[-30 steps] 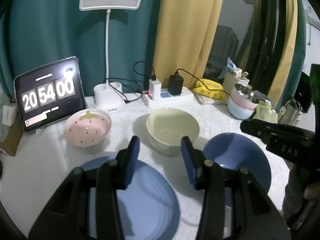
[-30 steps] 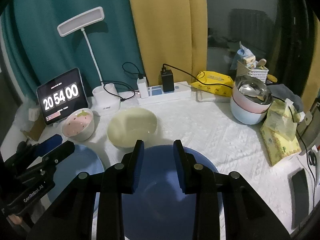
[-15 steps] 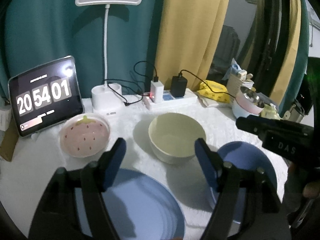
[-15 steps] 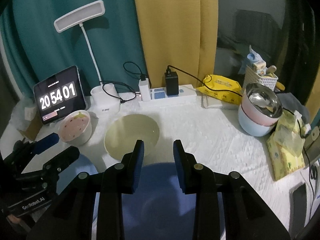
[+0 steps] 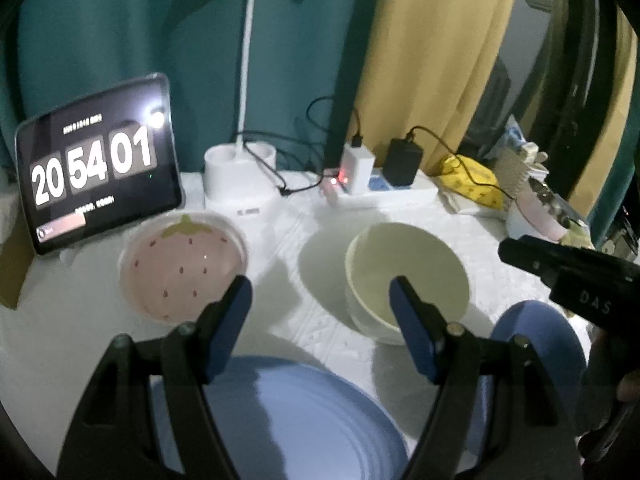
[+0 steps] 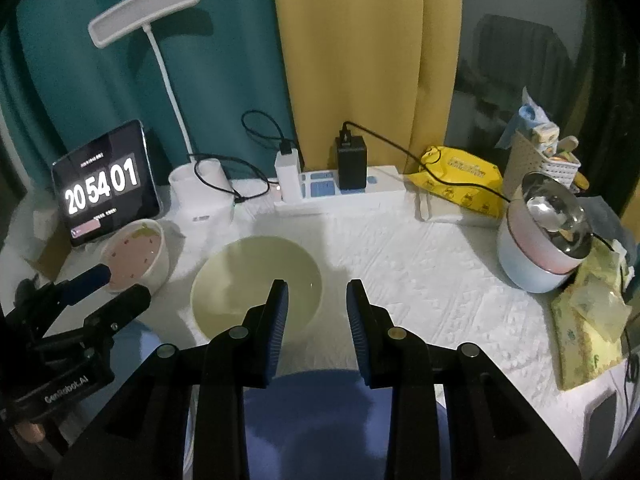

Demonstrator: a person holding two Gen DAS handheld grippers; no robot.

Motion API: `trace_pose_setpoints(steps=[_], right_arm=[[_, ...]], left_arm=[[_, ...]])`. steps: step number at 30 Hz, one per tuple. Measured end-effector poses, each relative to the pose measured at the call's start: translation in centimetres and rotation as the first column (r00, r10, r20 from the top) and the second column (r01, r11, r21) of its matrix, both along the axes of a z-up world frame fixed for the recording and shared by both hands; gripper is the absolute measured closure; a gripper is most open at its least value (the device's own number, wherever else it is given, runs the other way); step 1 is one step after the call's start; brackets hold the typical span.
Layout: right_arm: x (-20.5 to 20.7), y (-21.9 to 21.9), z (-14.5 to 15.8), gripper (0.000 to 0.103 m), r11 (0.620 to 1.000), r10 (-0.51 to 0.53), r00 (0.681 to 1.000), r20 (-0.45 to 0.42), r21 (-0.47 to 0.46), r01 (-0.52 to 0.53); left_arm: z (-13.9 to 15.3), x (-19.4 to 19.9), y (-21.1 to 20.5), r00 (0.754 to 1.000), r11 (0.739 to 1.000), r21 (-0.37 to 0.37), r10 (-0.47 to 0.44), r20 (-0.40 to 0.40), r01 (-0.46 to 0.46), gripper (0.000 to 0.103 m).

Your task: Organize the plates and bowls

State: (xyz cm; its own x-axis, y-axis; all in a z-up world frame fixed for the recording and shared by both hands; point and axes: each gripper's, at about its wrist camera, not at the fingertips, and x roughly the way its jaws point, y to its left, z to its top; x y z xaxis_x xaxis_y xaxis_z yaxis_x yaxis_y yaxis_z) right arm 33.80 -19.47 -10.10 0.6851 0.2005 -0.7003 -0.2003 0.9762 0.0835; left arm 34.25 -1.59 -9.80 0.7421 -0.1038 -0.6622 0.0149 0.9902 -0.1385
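In the left wrist view my left gripper [image 5: 320,296] hovers open, nothing between its blue pads. It hangs over the far rim of a light blue plate [image 5: 280,420]. A pink strawberry bowl [image 5: 182,268] sits just beyond its left finger and a cream bowl [image 5: 408,280] beyond its right finger. My right gripper [image 6: 317,292] stands narrowly open and empty above a darker blue plate [image 6: 340,420]. The cream bowl [image 6: 256,284] is just ahead of its left finger. The left gripper [image 6: 126,282] shows at the left of the right wrist view, in front of the pink bowl [image 6: 136,252].
A tablet clock [image 6: 106,188], a desk lamp base [image 6: 200,196] and a power strip [image 6: 340,196] with chargers line the back of the white cloth. Stacked bowls topped by a steel one [image 6: 544,248], a yellow pack [image 6: 460,176] and tissue packs [image 6: 588,312] crowd the right.
My left gripper's jaws have spread much wider. Both grippers have moved forward and slightly down toward the bowls, so the plates sit lower in view. The right jaws kept the same gap.
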Motion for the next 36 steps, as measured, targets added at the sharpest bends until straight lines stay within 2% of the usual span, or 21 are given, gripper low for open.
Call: trace_pose_setpoints(steps=[13,20,24,29,31,36], right_arm=[[3.6,0.8,-4.3,0.070,1.000,-0.010,0.993,-0.114,0.003,0.010],[5.3,1.2,-6.3,0.070,1.000,-0.010,0.982,-0.187,0.014,0.013],[6.2,1.4,-7.4,0.070,1.000,-0.009,0.970,-0.244,0.022,0.015],[6.5,1.6,-7.6,0.070,1.000,-0.012,0.966,-0.260,0.009,0.014],[6.5,1.8,-7.7,0.070,1.000,-0.009,0.966,-0.258,-0.004,0.009],[6.4,2.2,-7.7,0.071,0.999,-0.010,0.972,-0.233,-0.044,-0.001]], left_arm=[[-2.7,2.8,-0.7,0.994,1.000,-0.019,0.001,-0.110,-0.003,0.030],[-4.4,4.2,-1.9,0.985,1.000,-0.002,-0.005,-0.174,0.005,0.030],[-4.7,4.6,-2.4,0.985,1.000,0.021,-0.010,-0.174,0.014,0.031],[-5.1,5.0,-2.6,0.983,1.000,0.003,-0.020,-0.180,0.020,0.032],[-5.2,5.2,-3.0,0.983,1.000,-0.002,-0.031,-0.182,0.031,0.036],[-5.2,5.4,-3.8,0.982,0.997,-0.018,-0.074,-0.173,0.072,0.057]])
